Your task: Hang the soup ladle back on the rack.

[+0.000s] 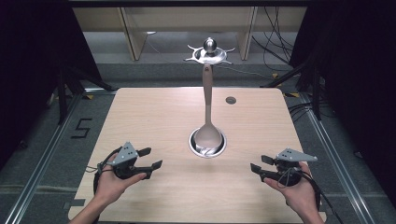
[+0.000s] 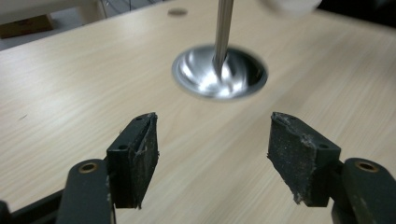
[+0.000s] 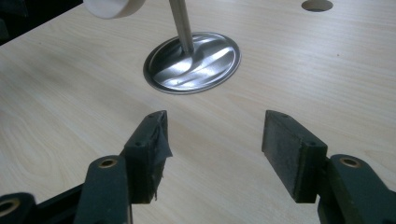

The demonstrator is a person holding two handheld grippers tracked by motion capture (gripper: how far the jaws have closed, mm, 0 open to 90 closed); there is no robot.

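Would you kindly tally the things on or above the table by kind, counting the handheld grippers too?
Grippers: 2, the left gripper and the right gripper, both open and empty
Metal base discs: 1, the round base of the stand
Upright rods: 1, the rod rising from it
Total: 4

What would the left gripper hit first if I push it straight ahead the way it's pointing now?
Probably the steel bowl set into the table, with the ladle standing in it. The left gripper has open, empty jaws aimed there over bare wood.
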